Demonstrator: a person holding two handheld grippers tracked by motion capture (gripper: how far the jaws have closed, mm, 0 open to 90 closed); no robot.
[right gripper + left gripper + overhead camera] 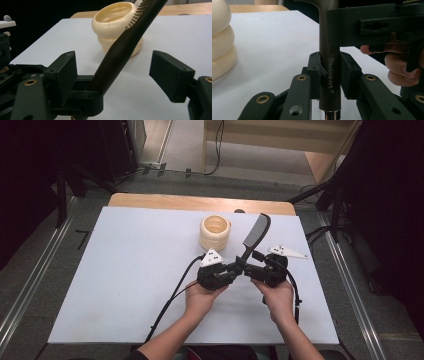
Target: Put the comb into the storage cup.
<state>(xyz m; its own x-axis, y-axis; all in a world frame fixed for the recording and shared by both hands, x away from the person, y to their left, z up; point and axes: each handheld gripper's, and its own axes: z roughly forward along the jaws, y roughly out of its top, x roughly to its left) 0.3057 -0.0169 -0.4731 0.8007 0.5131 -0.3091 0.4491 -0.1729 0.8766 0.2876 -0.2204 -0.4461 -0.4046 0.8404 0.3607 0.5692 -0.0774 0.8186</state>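
A black comb (256, 232) slants up off the white board, teeth end near a cream ribbed cup (215, 232). My left gripper (239, 265) is shut on the comb's handle (329, 55), which reads "Creative Art", and its jaws press both sides. In its own view my right gripper (117, 68) is open, and the handle (125, 47) passes between its wide-apart jaws without touching them. The left gripper's jaws (87, 96) clamp the handle's base there. The cup (112, 17) stands just behind the comb. In the high view the right gripper (254, 262) meets the left one at the handle.
The white board (125, 280) covers a wooden table, with bare room at the left and front. The cup's ribbed wall (220, 40) is close on the left of the left gripper view. Cables trail from both grippers toward the front edge. Dark stands and floor rails flank the table.
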